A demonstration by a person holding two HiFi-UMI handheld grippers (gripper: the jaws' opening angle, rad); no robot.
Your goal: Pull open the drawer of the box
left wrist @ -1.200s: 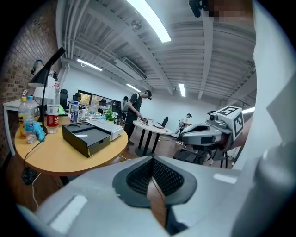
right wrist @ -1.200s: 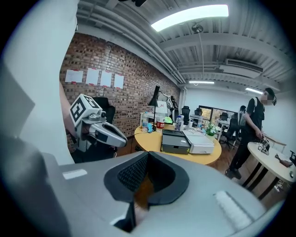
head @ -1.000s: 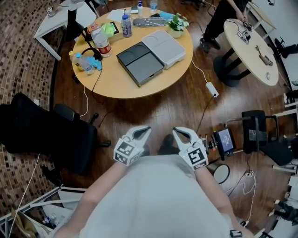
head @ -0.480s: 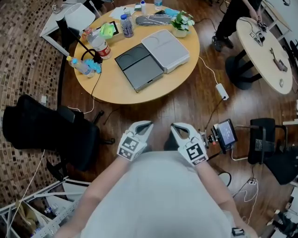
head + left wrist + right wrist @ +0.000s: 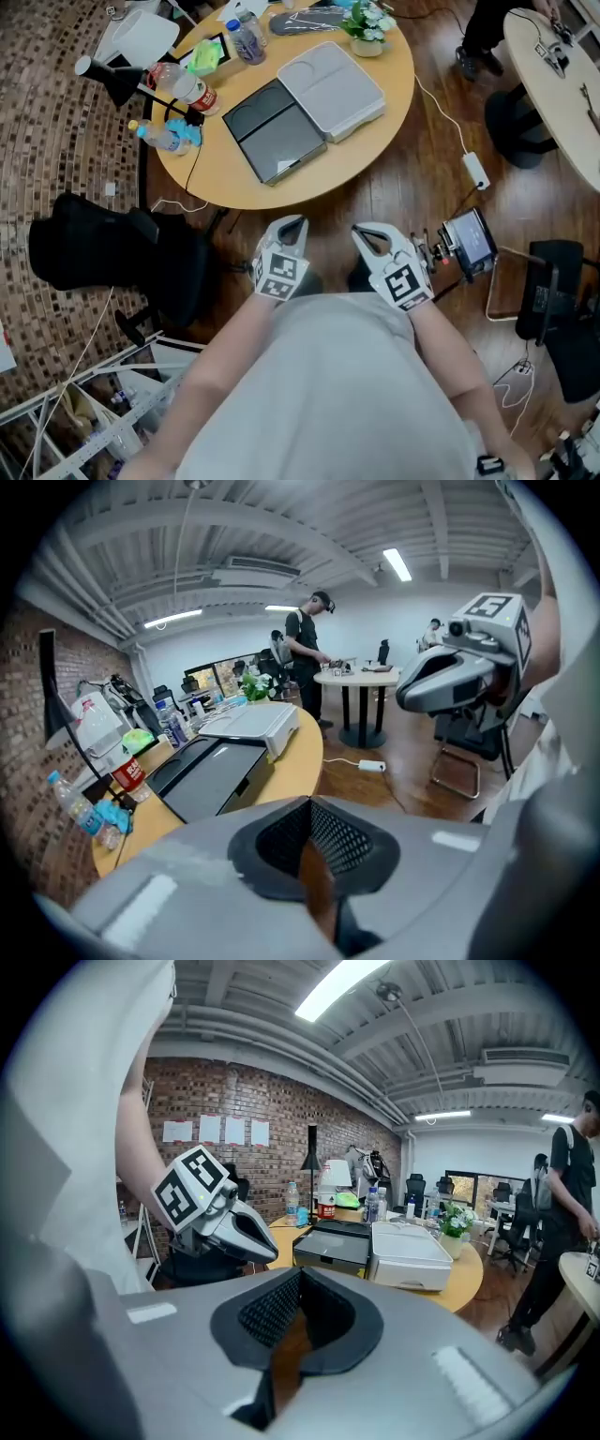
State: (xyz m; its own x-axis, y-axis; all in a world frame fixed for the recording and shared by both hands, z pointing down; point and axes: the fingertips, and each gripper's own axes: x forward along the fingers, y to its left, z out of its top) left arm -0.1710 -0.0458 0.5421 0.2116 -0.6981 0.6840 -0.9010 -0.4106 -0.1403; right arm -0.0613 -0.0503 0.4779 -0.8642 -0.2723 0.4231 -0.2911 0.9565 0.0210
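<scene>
Two flat boxes lie side by side on the round wooden table (image 5: 375,159): a dark grey box (image 5: 272,131) and a white box (image 5: 330,89). Their drawer fronts face me and look closed. The dark box (image 5: 333,1241) and the white box (image 5: 412,1251) also show in the right gripper view. My left gripper (image 5: 292,228) and right gripper (image 5: 368,234) hang close to my body over the floor, short of the table's near edge. Both are shut with nothing between the jaws. In the left gripper view the dark box (image 5: 211,775) lies ahead of the shut left gripper (image 5: 309,808).
Bottles (image 5: 178,86), a potted plant (image 5: 367,23) and a black lamp (image 5: 112,80) stand on the table's far and left parts. A black chair (image 5: 112,258) stands to my left. A power strip (image 5: 476,171) and a screen device (image 5: 467,242) lie on the floor at right. A second table (image 5: 562,84) is far right.
The table has come nearer to my grippers in the head view. Both grippers stay shut and close to my body, shifted slightly right.
</scene>
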